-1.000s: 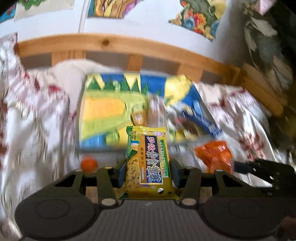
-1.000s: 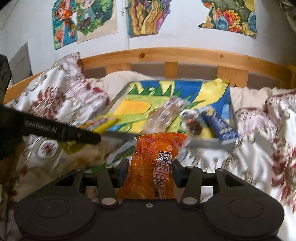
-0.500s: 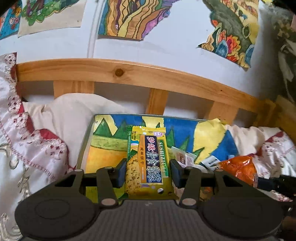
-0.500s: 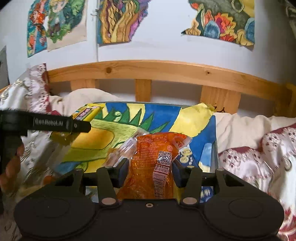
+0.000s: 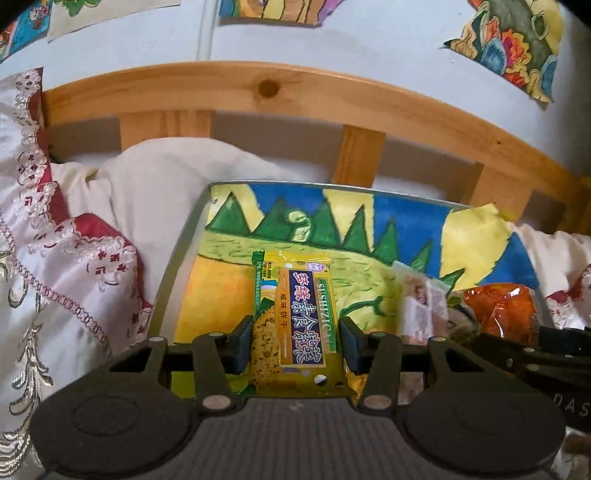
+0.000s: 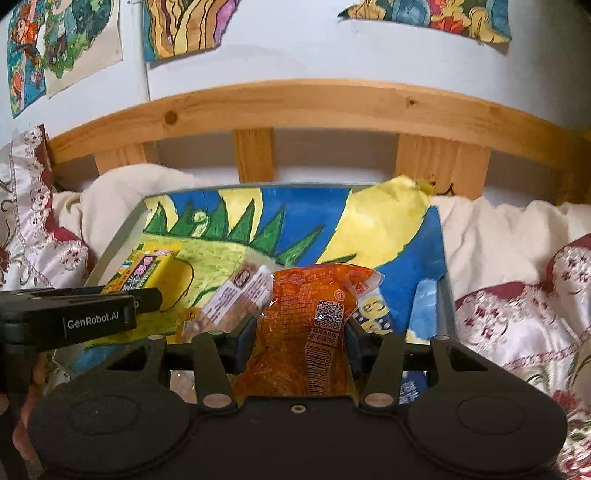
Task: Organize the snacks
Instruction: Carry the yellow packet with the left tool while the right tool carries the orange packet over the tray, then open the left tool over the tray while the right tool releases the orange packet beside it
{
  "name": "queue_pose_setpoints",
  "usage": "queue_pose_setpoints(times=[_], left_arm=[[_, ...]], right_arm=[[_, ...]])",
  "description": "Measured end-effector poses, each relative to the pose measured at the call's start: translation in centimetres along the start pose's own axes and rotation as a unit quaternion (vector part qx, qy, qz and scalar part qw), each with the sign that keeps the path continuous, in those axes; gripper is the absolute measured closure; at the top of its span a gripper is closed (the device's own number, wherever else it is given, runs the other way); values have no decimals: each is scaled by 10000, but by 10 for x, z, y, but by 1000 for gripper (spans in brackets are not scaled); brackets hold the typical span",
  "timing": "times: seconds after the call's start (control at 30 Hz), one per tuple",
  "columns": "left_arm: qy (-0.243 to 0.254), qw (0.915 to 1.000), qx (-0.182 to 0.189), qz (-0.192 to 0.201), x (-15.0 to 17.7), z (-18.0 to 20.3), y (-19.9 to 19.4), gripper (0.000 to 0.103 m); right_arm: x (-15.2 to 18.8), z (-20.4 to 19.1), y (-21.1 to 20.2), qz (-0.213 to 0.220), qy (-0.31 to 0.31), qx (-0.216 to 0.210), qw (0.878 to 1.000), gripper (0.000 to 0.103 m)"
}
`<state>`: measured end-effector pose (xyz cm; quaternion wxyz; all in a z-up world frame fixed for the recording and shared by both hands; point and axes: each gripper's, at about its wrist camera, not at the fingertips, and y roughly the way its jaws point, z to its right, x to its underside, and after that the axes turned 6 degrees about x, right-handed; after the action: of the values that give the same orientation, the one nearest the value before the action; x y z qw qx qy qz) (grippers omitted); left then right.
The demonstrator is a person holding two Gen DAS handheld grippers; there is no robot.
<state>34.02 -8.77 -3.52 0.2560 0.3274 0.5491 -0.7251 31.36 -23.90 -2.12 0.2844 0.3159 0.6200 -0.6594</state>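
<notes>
Jaws of your left gripper [image 5: 297, 345] pinch the yellow packet [image 5: 295, 317]; jaws of your right gripper [image 6: 301, 341] pinch the orange pouch [image 6: 314, 325]. Both snacks hang over the tray [image 5: 173, 280], so you are at the delivery step. Next, lower each to a bare patch of the painted liner [image 6: 332, 218], clear of the wrapped bar [image 6: 240, 295], then release. Bedding [image 5: 74, 258] surrounds the tray, with a wooden headboard [image 6: 314, 103] and wall drawings [image 6: 184, 26] behind.
</notes>
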Motion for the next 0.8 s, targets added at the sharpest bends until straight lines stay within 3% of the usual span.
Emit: queue_pose_setpoints(times=[0.5, 0.8], left_arm=[[122, 9997, -63, -189, 6, 0, 5, 50], [-100, 9995, -40, -311, 10, -8, 10, 50]], right_arm=[[7, -12, 5, 110, -278, 54, 9995, 50], [10, -9, 6, 142, -186, 30, 9997, 46]])
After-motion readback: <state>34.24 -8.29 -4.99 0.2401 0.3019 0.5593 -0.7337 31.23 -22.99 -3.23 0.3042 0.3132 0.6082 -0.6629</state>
